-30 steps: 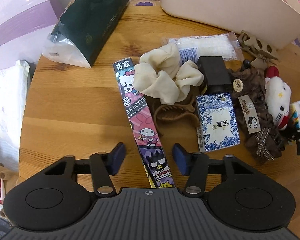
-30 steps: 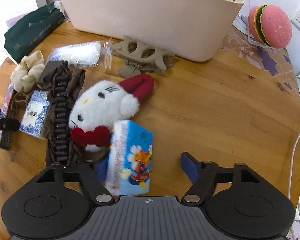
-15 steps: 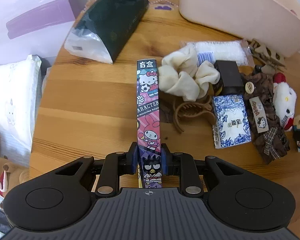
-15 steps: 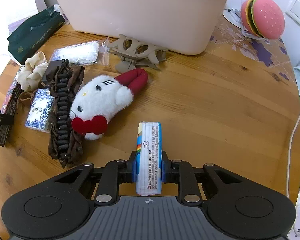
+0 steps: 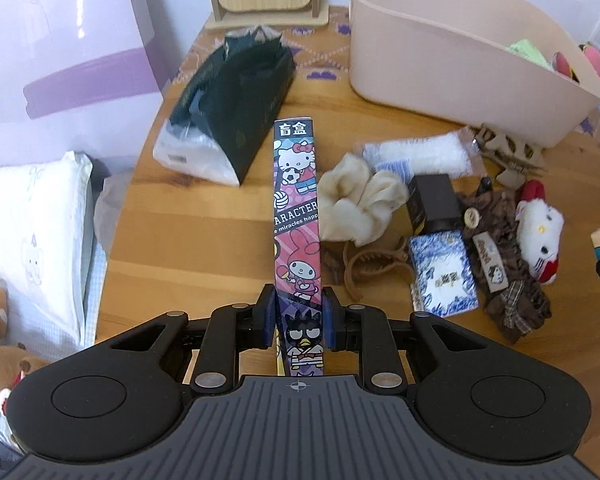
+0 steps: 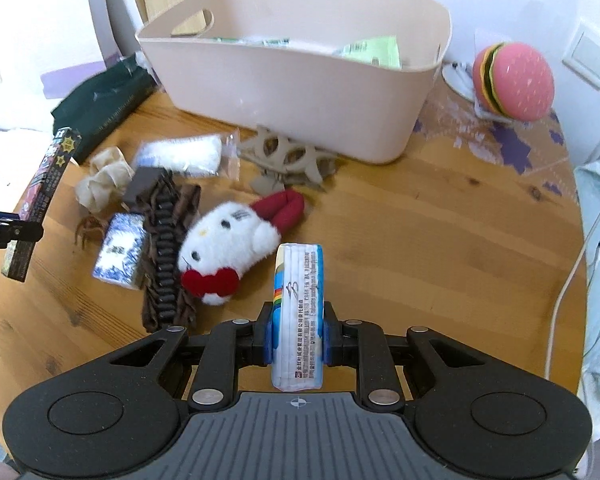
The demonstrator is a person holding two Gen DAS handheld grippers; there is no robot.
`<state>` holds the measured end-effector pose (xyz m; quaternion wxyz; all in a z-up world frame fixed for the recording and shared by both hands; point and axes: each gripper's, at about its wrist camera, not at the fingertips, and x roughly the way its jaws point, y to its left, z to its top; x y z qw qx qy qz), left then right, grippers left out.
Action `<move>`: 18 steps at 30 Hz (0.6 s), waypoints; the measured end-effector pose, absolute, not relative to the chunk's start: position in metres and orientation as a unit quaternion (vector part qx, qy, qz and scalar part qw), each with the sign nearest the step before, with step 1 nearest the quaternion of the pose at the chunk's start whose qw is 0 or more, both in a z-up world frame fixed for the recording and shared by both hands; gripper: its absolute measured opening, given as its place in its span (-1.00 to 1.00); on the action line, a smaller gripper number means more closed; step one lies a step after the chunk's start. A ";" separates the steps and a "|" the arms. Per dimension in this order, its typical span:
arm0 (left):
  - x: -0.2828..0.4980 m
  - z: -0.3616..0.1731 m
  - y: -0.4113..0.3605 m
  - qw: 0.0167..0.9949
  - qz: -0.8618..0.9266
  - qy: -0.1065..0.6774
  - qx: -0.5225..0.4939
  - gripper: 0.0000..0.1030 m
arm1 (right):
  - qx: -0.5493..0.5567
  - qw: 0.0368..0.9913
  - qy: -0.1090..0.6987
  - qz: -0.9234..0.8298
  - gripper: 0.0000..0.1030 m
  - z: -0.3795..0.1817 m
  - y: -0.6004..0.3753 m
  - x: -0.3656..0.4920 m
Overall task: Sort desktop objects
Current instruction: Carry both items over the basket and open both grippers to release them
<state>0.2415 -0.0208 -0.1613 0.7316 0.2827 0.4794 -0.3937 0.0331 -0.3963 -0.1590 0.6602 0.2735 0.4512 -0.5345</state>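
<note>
Left wrist view: left hand-held gripper (image 5: 298, 322) pinching long character-printed box (image 5: 297, 216) near its lower end, lifted clear of bench (image 5: 204, 248), box pointing toward far edge. Glossy carton, narrow, cartoon figures along its face. Likely risk: long overhang beyond pads (image 5: 327, 320) acting as lever, so a swing could pivot or slip box from grip, or sweep cream scrunchie (image 5: 360, 208) just beside it. Beige bin (image 5: 452, 68) at far right corner, partly filled.

Right wrist view: right hand-held gripper (image 6: 297, 330) pressed onto tissue pack (image 6: 299, 312), held on edge above bench near its front edge. Soft plastic wrap, blue and white, printed text on top side; squeeze may deform it and loosen hold. White plush cat (image 6: 230, 240) lying just left; bin straight ahead, at far edge.
</note>
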 end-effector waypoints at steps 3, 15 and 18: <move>0.242 -0.152 -0.023 0.733 -0.405 0.469 0.282 -0.56 | 0.258 0.663 0.452 -0.539 -0.61 -0.149 -0.395 0.034; 0.246 -0.102 -0.052 0.742 -0.455 0.406 0.278 -0.56 | 0.219 0.684 0.421 -0.554 -0.61 -0.098 -0.398 0.035; 0.245 -0.089 -0.065 0.743 -0.470 0.386 0.280 -0.56 | 0.209 0.690 0.411 -0.558 -0.61 -0.085 -0.402 0.036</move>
